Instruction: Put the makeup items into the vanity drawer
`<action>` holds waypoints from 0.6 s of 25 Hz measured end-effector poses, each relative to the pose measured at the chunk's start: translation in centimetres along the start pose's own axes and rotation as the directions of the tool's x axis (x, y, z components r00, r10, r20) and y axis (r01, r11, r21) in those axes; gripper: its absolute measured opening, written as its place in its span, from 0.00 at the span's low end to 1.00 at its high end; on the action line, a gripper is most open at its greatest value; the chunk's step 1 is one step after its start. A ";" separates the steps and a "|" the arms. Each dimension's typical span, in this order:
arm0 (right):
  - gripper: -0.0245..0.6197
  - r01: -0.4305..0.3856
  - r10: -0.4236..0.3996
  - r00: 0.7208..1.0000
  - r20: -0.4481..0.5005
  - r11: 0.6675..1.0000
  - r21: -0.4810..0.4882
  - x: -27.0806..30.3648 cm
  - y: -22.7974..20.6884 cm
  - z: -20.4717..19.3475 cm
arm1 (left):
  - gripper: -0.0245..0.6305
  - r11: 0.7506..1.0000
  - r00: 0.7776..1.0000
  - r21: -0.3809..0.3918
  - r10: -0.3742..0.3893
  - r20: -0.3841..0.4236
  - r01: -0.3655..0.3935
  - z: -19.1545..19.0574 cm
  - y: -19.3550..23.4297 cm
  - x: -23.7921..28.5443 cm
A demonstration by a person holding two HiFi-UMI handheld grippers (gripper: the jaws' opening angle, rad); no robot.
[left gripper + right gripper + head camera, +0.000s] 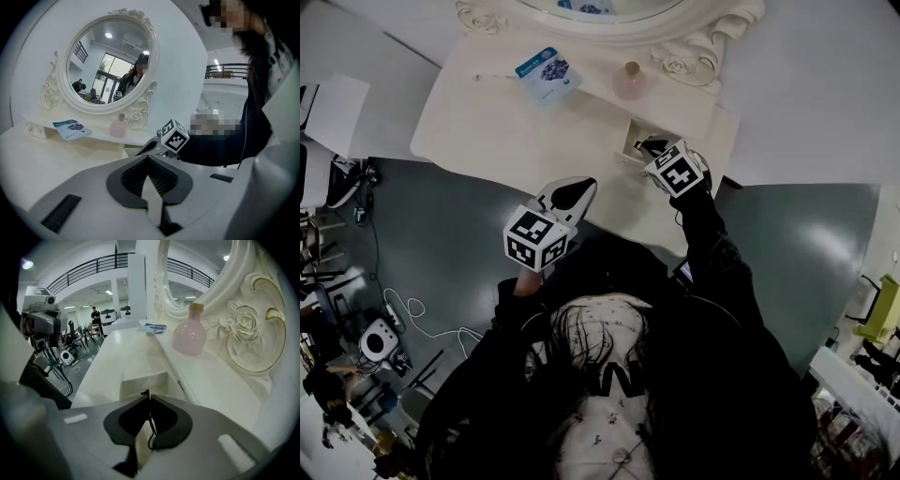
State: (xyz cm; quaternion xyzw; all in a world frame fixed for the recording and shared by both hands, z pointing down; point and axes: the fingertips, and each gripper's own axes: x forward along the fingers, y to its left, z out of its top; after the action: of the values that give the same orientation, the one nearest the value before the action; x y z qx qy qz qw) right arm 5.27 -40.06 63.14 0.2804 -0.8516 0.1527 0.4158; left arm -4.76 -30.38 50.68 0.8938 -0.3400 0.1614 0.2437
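The cream vanity [487, 131] has a small drawer [634, 139] standing open at its right end. My right gripper [652, 145] hovers over that drawer [140, 383], jaws shut on a thin black item [146, 393] that pokes out past the tips. A pink bottle [630, 81] and a blue packet [548, 73] sit on the back shelf, and a thin stick [492, 77] lies further left. My left gripper [584, 185] hangs shut and empty off the vanity's front edge; in its own view [149, 158] it faces the right gripper [154, 146].
An ornate oval mirror [108, 61] rises behind the shelf. The bottle [189, 336] stands just right of the drawer, by the carved mirror frame [248, 333]. Cables and gear [384, 328] lie on the grey floor to the left, with a camera on a stand [40, 319] nearby.
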 end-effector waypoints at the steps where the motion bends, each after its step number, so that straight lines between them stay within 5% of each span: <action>1: 0.07 -0.002 0.002 1.000 -0.005 1.000 -0.003 0.0 0.1 0.0 | 0.04 1.000 1.000 -0.002 0.002 0.000 -0.002 0.0 0.0 -0.1; 15: 0.13 0.028 -0.028 0.999 -0.018 1.000 0.000 0.4 -0.3 -0.3 | 0.04 1.000 1.000 -0.011 0.015 0.013 -0.015 -0.5 0.5 -1.4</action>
State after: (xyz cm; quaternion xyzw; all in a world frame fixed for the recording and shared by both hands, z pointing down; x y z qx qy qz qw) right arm 5.41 -40.26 63.68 0.2911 -0.8438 0.1497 0.4253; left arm -6.12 -29.66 50.64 0.8910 -0.3491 0.1553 0.2451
